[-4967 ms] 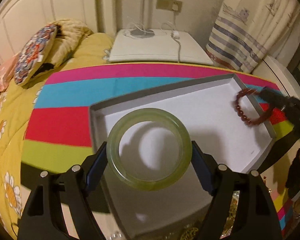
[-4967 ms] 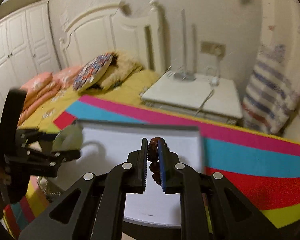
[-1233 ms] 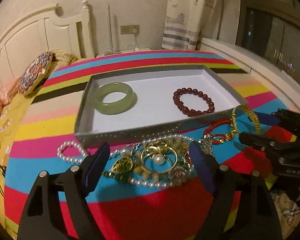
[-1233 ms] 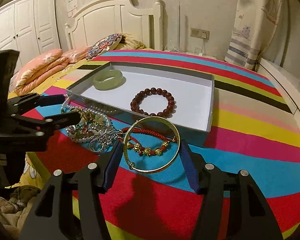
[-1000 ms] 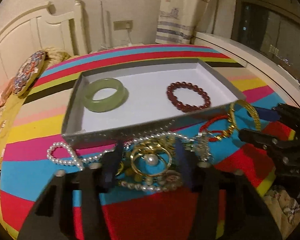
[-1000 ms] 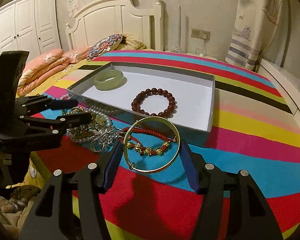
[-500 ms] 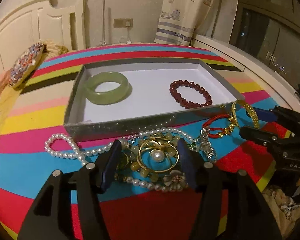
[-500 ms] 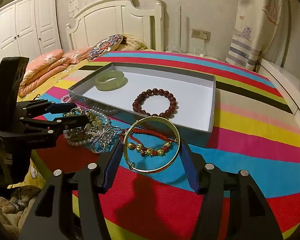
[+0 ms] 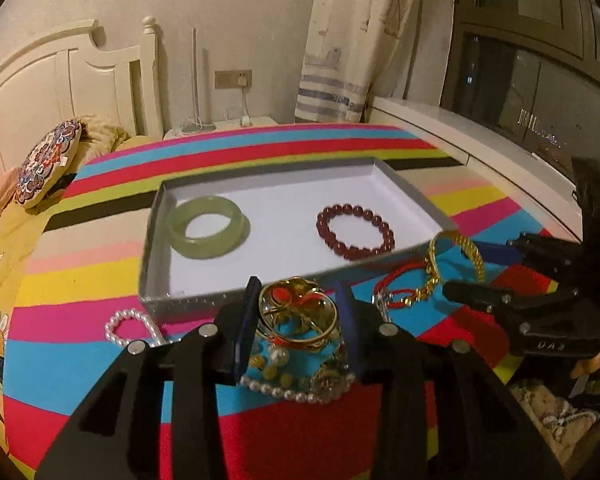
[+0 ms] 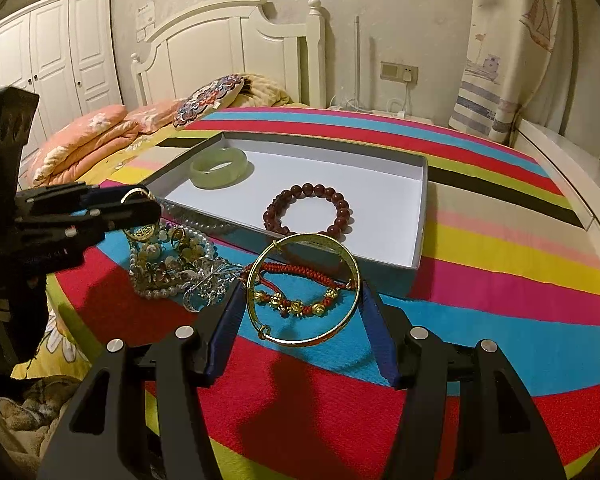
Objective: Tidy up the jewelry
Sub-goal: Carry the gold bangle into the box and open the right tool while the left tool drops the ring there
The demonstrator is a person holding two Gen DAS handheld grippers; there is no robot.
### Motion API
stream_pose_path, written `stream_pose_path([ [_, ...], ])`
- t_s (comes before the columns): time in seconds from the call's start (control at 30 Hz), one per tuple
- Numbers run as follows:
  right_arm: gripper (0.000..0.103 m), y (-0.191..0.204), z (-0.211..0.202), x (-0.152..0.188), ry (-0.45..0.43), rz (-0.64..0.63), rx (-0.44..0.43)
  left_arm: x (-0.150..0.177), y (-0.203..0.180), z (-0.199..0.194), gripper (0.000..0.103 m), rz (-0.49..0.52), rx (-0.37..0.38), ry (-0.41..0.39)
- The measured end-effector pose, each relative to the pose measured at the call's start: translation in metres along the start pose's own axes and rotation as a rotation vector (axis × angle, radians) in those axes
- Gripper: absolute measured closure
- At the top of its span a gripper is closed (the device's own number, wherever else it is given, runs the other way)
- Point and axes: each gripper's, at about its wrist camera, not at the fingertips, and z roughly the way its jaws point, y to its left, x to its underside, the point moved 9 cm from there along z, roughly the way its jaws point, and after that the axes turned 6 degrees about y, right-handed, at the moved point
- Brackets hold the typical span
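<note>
**Two grippers at a jewelry pile beside a tray**

A bed with a rainbow-striped cover (image 10: 480, 248) fills the scene. On it lies a shallow gray tray (image 10: 418, 220) with a white floor. Inside, a green jade bangle (image 9: 206, 226) rests at 10 o'clock and a dark red bead bracelet (image 9: 355, 232) at 2 o'clock, well apart. Just outside the tray's near wall lies a tangled heap of pearls and gold pieces (image 10: 172, 264).

The left gripper (image 9: 298, 322) has just been closing and its jaws clamp a gold ring ornament (image 9: 298, 314) lifted over the heap.

The right gripper (image 10: 302, 314) has its jaws apart around a gold bangle (image 10: 304, 292), tilted up against the tray wall; whether the pads touch it cannot be told. A red cord bracelet with gold beads (image 10: 300, 300) lies inside the bangle.
</note>
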Motion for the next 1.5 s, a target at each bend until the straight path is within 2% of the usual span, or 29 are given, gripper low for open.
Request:
stream_pose_path([
  [0.33, 0.046, -0.006, -0.002, -0.025, -0.031, -0.035, 0.027, -0.035, 0.000, 0.003, 0.066, 0.029, -0.020, -0.016],
  [0.67, 0.046, -0.033, 0.035, -0.067, -0.006, -0.008, 0.041, -0.070, 0.002, 0.044, 0.066, 0.007, -0.014, 0.048],
  [0.8, 0.046, -0.047, 0.054, -0.080, 0.029, 0.019, 0.034, -0.078, 0.001, 0.062, 0.066, 0.017, -0.031, 0.077],
  [1.03, 0.046, -0.065, 0.095, -0.100, 0.141, 0.062, 0.011, -0.088, 0.010, 0.102, 0.066, 0.022, -0.094, 0.159],
  [1.23, 0.046, -0.064, 0.116, -0.098, 0.221, 0.047, 0.019, -0.093, 0.021, 0.124, 0.066, 0.008, -0.115, 0.207],
  [1.33, 0.046, -0.064, 0.117, -0.097, 0.217, 0.049, 0.027, -0.091, 0.024, 0.131, 0.065, 0.009, -0.130, 0.221],
  [1.4, 0.034, -0.064, 0.115, -0.098, 0.206, 0.061, 0.025, -0.090, 0.027, 0.133, 0.060, 0.007, -0.146, 0.220],
  [1.47, 0.033, -0.064, 0.106, -0.100, 0.182, 0.070, 0.016, -0.089, 0.028, 0.129, 0.041, 0.007, -0.159, 0.206],
  [1.5, 0.033, -0.063, 0.100, -0.100, 0.166, 0.066, 0.010, -0.088, 0.027, 0.124, 0.038, 0.009, -0.169, 0.192],
])
